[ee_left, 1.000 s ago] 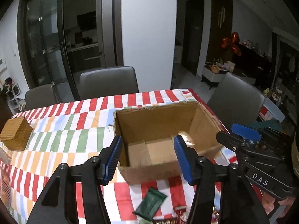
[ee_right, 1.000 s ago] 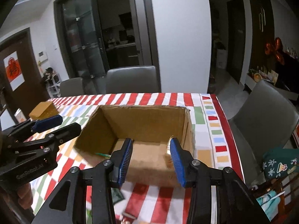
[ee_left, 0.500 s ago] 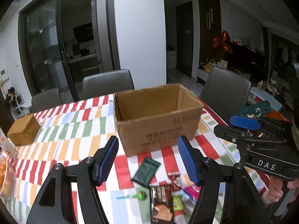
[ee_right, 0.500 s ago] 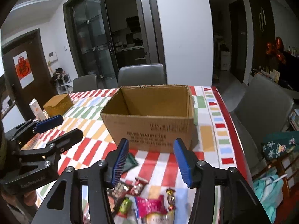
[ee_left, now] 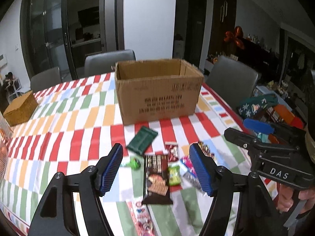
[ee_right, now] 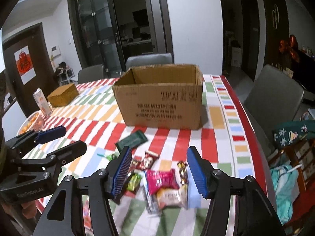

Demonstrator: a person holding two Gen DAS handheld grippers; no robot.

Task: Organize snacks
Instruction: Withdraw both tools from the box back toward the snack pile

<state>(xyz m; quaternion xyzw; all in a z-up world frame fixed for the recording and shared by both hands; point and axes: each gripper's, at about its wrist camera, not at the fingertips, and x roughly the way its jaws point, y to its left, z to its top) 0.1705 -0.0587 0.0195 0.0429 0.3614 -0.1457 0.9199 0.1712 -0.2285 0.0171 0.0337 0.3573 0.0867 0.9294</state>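
Two hand-held tongs hang over a table covered in a striped cloth [ee_left: 65,122], both tipped downward. The left tongs [ee_left: 156,169] have just been opening; the jaws stand apart with nothing pinched, framing a dark brown packet [ee_left: 156,177] and a small lime-green sweet [ee_left: 174,175] lying on the cloth below. The right tongs [ee_right: 158,170] have also just been opening and hold nothing; below their gap lie a pink packet [ee_right: 161,179] and a pale biscuit packet [ee_right: 171,196], with a gold-wrapped sweet [ee_right: 182,170] just beside the right-hand pad. A dark green packet [ee_left: 142,140] lies beyond the tips, between the pile and the open cardboard box [ee_left: 159,92], which stands well ahead of both tongs.

The risks, as a judgement: the snacks are touching and partly overlapping, so a closing jaw may catch two at once or nudge a neighbour aside. Flat, glossy wrappers may slip from the pads during the carry to the box. The two tongs work close together, side by side, and could knock into each other. Pressing down may snag and bunch the cloth.
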